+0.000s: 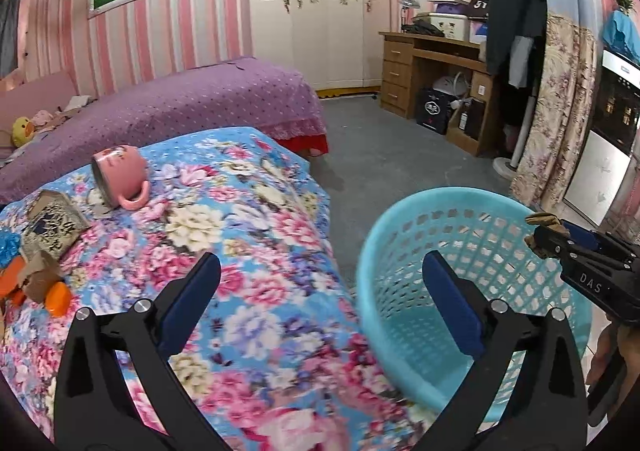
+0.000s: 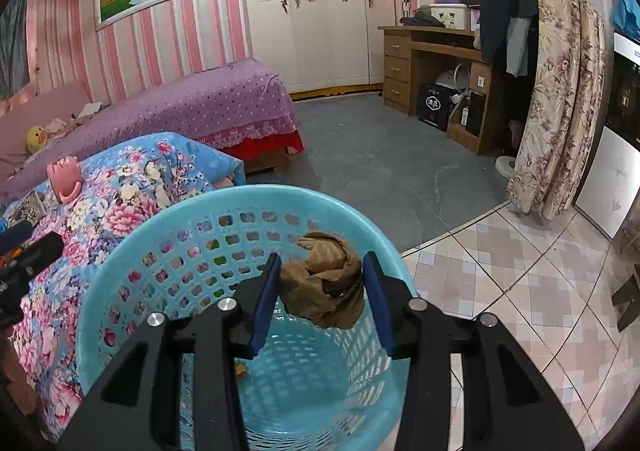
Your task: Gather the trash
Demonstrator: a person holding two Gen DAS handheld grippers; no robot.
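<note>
My right gripper (image 2: 320,283) is shut on a crumpled brown paper wad (image 2: 324,283) and holds it over the open top of the blue plastic basket (image 2: 132,255). In the left wrist view the right gripper (image 1: 548,233) with the wad (image 1: 546,220) sits above the basket's (image 1: 400,219) right rim. My left gripper (image 1: 320,283) is open and empty, above the edge of the floral-covered table (image 1: 248,219). Cardboard scraps (image 1: 40,275), orange pieces (image 1: 58,299), blue wrapper (image 1: 8,247) and a patterned box (image 1: 54,225) lie at the table's left. A small yellow scrap (image 2: 240,370) lies in the basket.
A pink mug (image 1: 118,175) lies on its side on the table. A purple bed (image 1: 192,99) stands behind. A wooden desk (image 1: 432,71), hanging clothes (image 1: 516,11), floral curtain (image 1: 560,111) and a fan base (image 1: 506,165) are at the right. Grey floor (image 1: 392,155) lies between.
</note>
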